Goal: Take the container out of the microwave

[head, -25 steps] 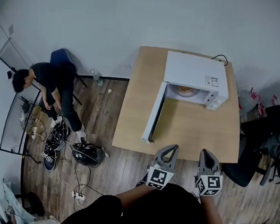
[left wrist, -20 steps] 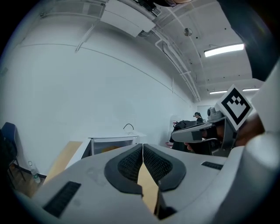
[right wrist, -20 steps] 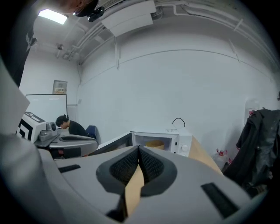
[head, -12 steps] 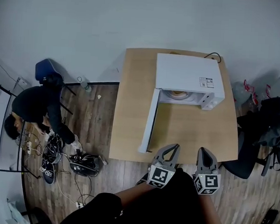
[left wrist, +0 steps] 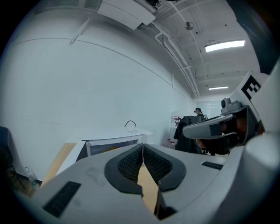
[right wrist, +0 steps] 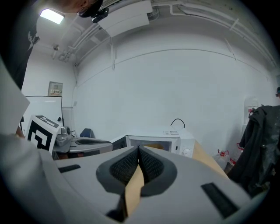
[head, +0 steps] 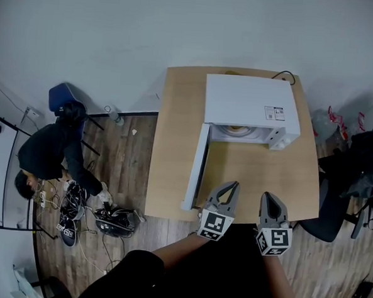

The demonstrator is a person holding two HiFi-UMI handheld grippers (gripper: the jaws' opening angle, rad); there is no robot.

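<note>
White microwave (head: 249, 102) stands at the far side of the wooden worktop (head: 174, 144). Its door (head: 195, 168) hangs open to the left. The container (head: 238, 129) sits inside the microwave, and only a bit of its round tan top shows. The left gripper (head: 232, 187) and right gripper (head: 267, 197) hover side by side over the worktop's near edge, apart from the microwave. Both have their jaws pressed together, with nothing between them.
</note>
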